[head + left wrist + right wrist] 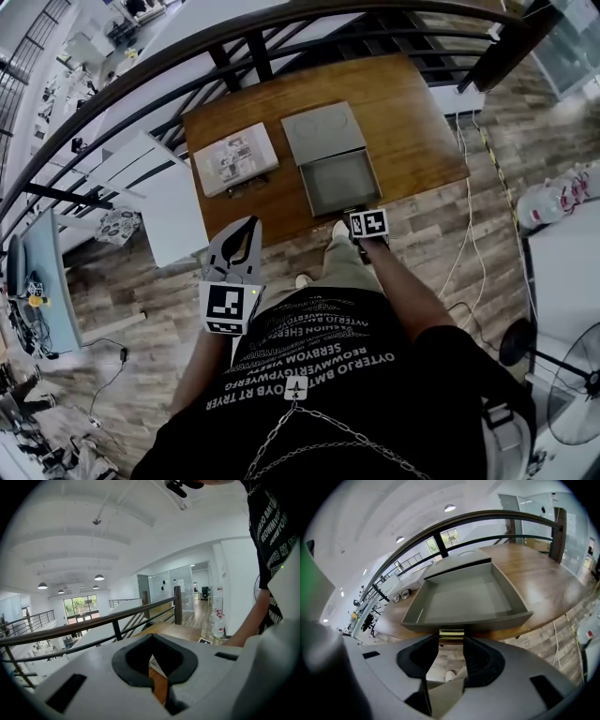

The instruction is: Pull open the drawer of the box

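Observation:
On the wooden table point(412, 112) a grey box point(323, 131) has its drawer point(339, 181) pulled out toward me, and the tray shows empty. In the right gripper view the drawer point(464, 599) fills the middle, with its brass handle point(451, 633) at the front edge. My right gripper point(451, 639) is shut on that handle, one jaw tip on each side; in the head view the right gripper point(352, 213) sits at the drawer's near edge. My left gripper point(251, 223) hangs shut and holding nothing off the table's near left edge; in its own view the left gripper point(151, 680) looks over the railing.
A white printed box point(234, 159) lies on the table to the left of the grey box, with a pair of glasses point(404, 595) near it. A dark railing point(234, 37) runs behind the table. A white panel point(173, 211) stands at the table's left. A fan point(572, 375) stands at the right.

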A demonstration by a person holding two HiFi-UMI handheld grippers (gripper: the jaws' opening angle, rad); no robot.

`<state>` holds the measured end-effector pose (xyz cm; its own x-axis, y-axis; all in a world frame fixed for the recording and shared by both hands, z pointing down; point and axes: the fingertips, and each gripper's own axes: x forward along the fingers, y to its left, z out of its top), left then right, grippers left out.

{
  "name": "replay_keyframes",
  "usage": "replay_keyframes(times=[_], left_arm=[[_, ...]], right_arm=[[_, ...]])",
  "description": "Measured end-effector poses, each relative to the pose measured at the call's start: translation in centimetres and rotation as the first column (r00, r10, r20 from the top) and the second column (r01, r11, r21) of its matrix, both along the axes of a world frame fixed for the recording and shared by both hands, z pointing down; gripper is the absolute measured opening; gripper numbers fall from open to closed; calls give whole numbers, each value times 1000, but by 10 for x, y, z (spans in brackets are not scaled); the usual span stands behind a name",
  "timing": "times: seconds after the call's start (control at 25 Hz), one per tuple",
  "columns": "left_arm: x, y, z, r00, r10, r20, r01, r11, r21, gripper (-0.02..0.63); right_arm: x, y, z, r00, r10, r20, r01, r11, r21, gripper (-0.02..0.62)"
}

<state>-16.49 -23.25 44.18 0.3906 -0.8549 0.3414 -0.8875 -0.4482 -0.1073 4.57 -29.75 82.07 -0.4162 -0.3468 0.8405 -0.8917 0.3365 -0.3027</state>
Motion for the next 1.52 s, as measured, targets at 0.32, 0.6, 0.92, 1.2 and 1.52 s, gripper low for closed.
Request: replay_keyframes(times=[0.32, 0.6, 0.92, 1.2, 1.52], left_arm=[[-2, 6, -5, 1000, 8, -10, -8, 1000, 14, 5], [-13, 0, -21, 1000, -5, -7, 5, 998, 65, 5], [-44, -5, -44, 998, -68, 8, 67, 988, 138, 5], [-45, -9, -71, 998, -57, -11, 58, 979, 195, 5], [-47, -14, -85, 999, -41, -3, 41, 975, 220, 5]], right_arm=[[10, 4, -28, 999, -39, -37, 42, 995, 92, 163], [14, -25, -134, 999, -32, -32, 42, 922, 384, -1], [-2, -34, -274, 993, -112, -26, 103, 758, 644, -4], [-34, -27, -367, 979, -201, -25, 149, 631, 762, -5], [-55, -15, -427, 966, -256, -48, 185, 544, 818, -5]])
